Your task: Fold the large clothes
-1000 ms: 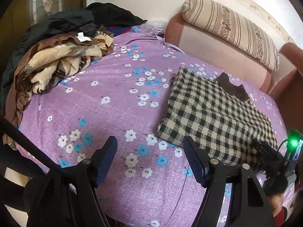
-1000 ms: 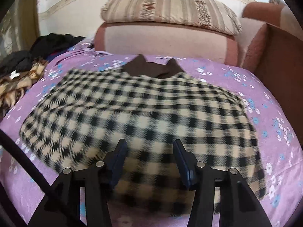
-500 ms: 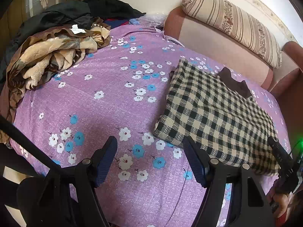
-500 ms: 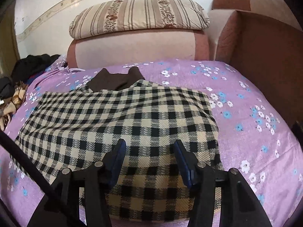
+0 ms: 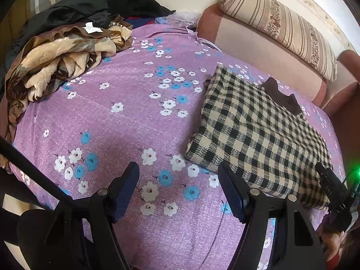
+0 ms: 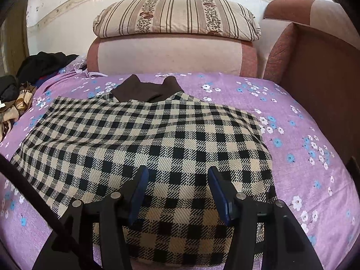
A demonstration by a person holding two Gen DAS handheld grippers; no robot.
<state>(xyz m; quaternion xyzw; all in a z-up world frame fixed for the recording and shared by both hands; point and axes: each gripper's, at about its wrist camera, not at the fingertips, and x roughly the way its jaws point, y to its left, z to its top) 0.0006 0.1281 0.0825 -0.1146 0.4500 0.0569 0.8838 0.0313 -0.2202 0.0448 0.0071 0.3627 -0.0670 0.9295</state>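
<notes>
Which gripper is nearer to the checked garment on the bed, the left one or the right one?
Right. The right gripper hangs open directly over the checked garment, near its front edge. The left gripper is open over the bare purple sheet, beside the garment's corner.

Hardly any writing could be read. A small white paper tag (image 5: 92, 28) lay on top of the crumpled brown-and-cream fleece blanket (image 5: 65, 60), but any print on it was too small to make out. Faint pale letters ran along the black hand-held gripper (image 5: 330, 190) at the left view's right edge, too blurred to be sure of.
</notes>
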